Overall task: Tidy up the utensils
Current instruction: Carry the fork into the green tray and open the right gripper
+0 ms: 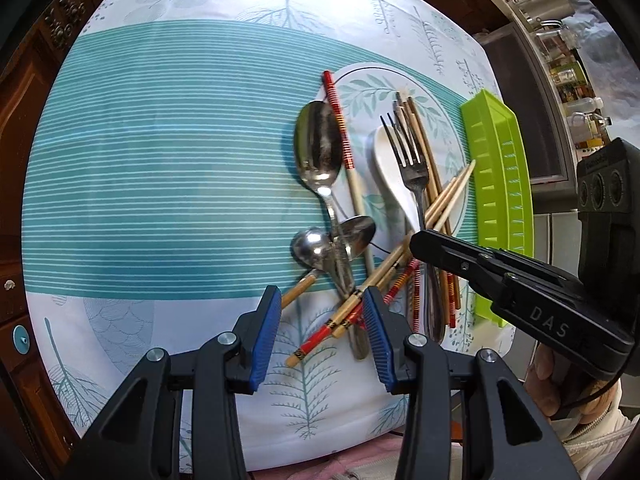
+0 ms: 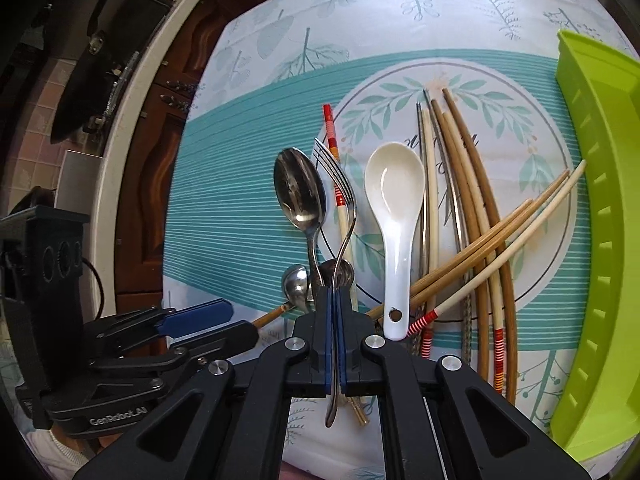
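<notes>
A metal fork point(image 2: 340, 188) has its handle clamped between the blue pads of my right gripper point(image 2: 335, 296), which is shut on it; in the left wrist view the same fork point(image 1: 414, 176) runs into the right gripper point(image 1: 420, 242). My left gripper point(image 1: 323, 332) hovers open over crossed red-banded and bamboo chopsticks point(image 1: 352, 312), gripping nothing. A large steel spoon point(image 2: 300, 192), a white ceramic spoon point(image 2: 394, 200) and two small spoons point(image 1: 310, 246) lie on the cloth. More chopsticks point(image 2: 472, 216) fan out beside them. A lime-green slotted tray point(image 2: 600, 200) lies at the right.
The leaf-patterned tablecloth point(image 1: 160, 160) covers a table with dark wooden cabinets point(image 1: 24, 100) beyond its left edge. A kitchen counter with jars point(image 1: 568, 72) runs behind the green tray point(image 1: 500, 176). A person's hand point(image 1: 552, 380) holds the right gripper.
</notes>
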The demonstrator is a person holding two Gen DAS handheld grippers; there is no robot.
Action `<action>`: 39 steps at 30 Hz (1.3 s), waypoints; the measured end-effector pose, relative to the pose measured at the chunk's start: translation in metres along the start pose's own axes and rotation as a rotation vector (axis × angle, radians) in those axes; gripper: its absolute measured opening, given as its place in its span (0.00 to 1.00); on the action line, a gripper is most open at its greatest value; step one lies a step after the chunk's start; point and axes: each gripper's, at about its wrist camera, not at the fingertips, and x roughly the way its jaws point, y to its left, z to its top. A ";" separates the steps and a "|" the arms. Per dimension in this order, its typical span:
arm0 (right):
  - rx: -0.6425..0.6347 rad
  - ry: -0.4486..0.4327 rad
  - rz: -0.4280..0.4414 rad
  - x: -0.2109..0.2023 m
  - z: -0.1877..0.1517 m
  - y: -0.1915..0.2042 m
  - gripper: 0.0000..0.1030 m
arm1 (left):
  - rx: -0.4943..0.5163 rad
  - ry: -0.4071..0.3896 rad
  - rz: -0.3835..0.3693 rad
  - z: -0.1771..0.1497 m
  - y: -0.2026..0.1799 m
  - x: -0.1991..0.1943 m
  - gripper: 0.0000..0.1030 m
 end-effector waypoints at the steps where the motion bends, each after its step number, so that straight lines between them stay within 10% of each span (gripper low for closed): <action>1: -0.001 -0.009 0.000 -0.005 -0.001 0.000 0.02 | 0.004 -0.001 -0.001 0.001 -0.005 0.000 0.39; 19: 0.185 -0.182 -0.147 -0.127 -0.025 -0.147 0.02 | -0.027 -0.018 -0.006 0.051 -0.077 0.036 0.39; 39: 0.095 0.025 -0.153 -0.072 -0.024 -0.191 0.03 | -0.074 -0.005 0.093 0.080 -0.082 0.072 0.37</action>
